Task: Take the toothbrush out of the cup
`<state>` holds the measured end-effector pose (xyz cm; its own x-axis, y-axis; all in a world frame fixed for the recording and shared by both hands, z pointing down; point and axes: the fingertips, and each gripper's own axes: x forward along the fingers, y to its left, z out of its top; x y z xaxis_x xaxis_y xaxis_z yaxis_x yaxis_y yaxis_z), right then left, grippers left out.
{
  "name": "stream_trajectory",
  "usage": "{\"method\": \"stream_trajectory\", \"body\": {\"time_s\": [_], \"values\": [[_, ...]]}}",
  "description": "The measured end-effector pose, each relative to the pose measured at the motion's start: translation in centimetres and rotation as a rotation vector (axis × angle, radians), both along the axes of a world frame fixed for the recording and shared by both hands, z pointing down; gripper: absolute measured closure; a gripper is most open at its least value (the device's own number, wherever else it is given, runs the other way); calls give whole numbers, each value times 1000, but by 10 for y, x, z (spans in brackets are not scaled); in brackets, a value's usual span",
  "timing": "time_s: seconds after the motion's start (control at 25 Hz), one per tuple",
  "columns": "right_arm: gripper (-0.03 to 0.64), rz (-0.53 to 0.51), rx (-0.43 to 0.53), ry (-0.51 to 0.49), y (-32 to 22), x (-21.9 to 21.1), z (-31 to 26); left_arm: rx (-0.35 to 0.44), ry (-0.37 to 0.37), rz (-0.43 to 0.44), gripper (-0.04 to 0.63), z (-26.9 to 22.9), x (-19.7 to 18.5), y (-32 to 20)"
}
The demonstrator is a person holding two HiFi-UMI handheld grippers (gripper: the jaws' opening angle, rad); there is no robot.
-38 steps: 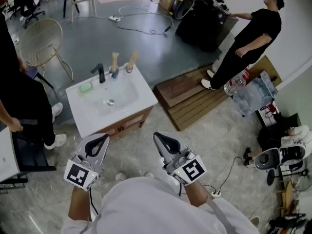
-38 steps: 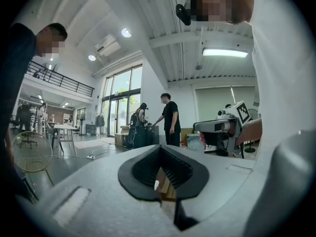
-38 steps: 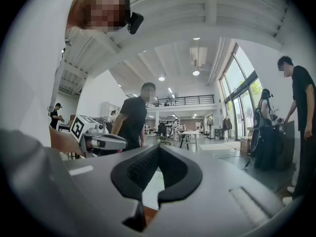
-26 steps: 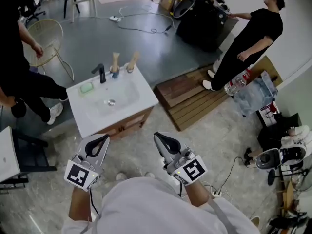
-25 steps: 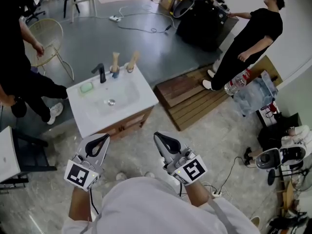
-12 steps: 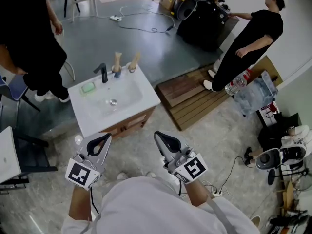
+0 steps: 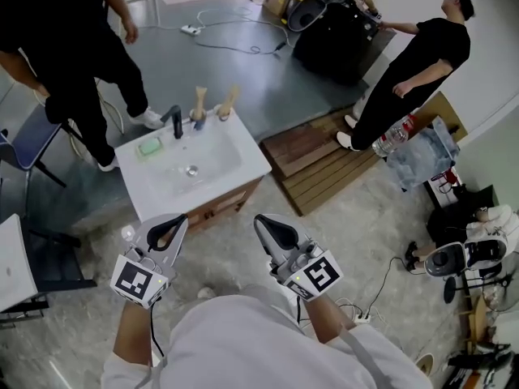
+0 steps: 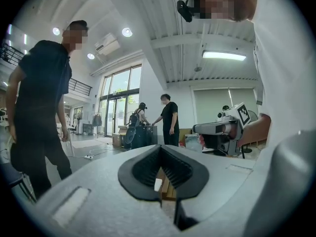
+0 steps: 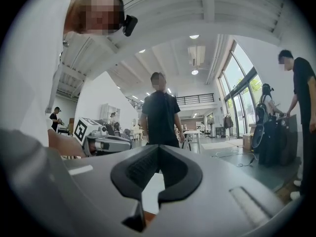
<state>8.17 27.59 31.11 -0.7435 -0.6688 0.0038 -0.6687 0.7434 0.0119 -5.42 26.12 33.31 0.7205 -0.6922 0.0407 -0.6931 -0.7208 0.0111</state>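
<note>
Lister: Moved since the earlier pictures: bystander in black (image 7: 69,31), from the left edge to the floor behind the counter (image 7: 247,162); you and both tools, slightly nearer that counter.

Checker: Nearest entry?

Lister: Item one: left hand-held gripper (image 7: 168,228), jaws pressed together, nothing between them. Item two: right hand-held gripper (image 7: 273,232), likewise closed and empty. You carry both level at your waist, well short of the counter, probably because you are only approaching and no grasp is due yet.

Checker: Next out?

Lister: Item three: counter with sink basin (image 7: 207,154). Green soap (image 7: 148,146) and black faucet (image 7: 176,121) sit along its far edge. Just right of the faucet is the cup (image 7: 197,124), with the toothbrush (image 7: 199,102) standing in it. Beside that is a second cup (image 7: 222,117), its handle leaning. Both handles rise clear of the rims, which should leave you something to pinch.

Checker: Unclear entries?

Lister: Both handles are small and pale. You cannot make out brush heads, nor which cup is meant. Neither gripper view makes out the cups. Farthest: wooden platform (image 7: 316,164), then a second bystander (image 7: 418,63), far right.
</note>
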Motion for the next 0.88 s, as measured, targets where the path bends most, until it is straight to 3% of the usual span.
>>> {"method": "stream_trajectory", "body": {"time_s": [0.44, 0.88], "values": [[606, 22, -30, -1, -34, 9, 18, -34, 10, 2, 598, 23, 0, -37], [606, -46, -71, -20, -142, 28, 37, -55, 4, -65, 598, 40, 20, -138]]}}
